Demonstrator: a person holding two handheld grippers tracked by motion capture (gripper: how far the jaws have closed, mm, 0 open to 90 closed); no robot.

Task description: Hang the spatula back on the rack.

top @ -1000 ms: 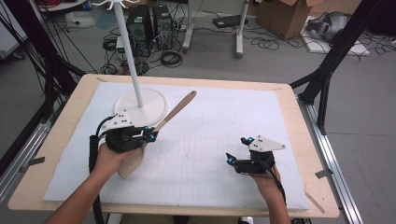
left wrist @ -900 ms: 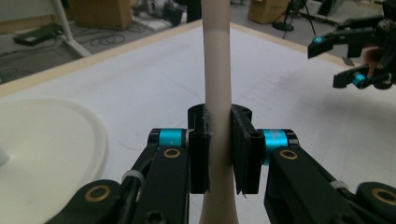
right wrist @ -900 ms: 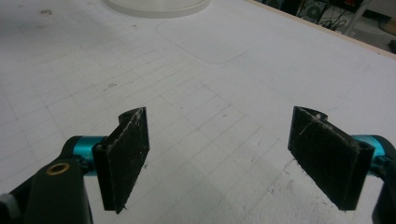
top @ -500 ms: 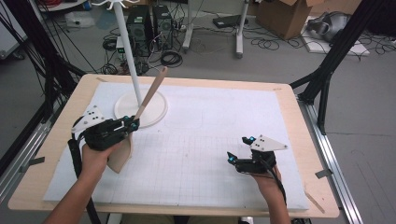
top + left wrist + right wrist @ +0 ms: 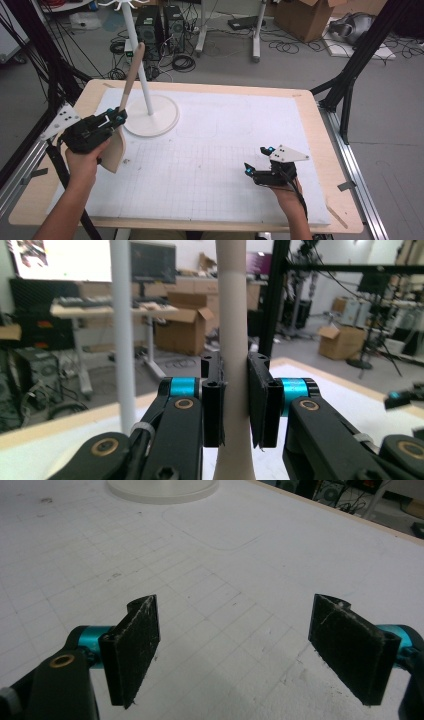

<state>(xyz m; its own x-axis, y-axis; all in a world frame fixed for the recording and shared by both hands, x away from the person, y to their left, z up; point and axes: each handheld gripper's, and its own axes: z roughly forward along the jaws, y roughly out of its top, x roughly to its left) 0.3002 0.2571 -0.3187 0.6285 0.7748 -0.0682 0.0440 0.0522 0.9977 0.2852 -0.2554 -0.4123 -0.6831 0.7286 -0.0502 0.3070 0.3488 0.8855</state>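
A wooden spatula (image 5: 131, 75) stands nearly upright at the table's left, handle up and its broad blade (image 5: 115, 150) hanging below my left gripper (image 5: 119, 117). In the left gripper view the gripper (image 5: 235, 382) is shut on the pale handle (image 5: 232, 305), both black pads pressed against it. A white stand has a thin pole (image 5: 139, 60) on a round base (image 5: 159, 120) just right of that hand. My right gripper (image 5: 256, 161) rests low over the white mat (image 5: 225, 130) at the front right. In its own view, the right gripper (image 5: 235, 647) is open with nothing between its pads.
The mat carries a faint grid and covers most of the wooden table (image 5: 320, 125). Black frame posts (image 5: 350, 65) stand at the right edge and far left. Cables, boxes and desk legs lie on the floor beyond the far edge.
My left hand has moved left and risen, swinging the spatula from pointing to the far right to nearly upright beside the stand's pole. The right hand has stayed in place.
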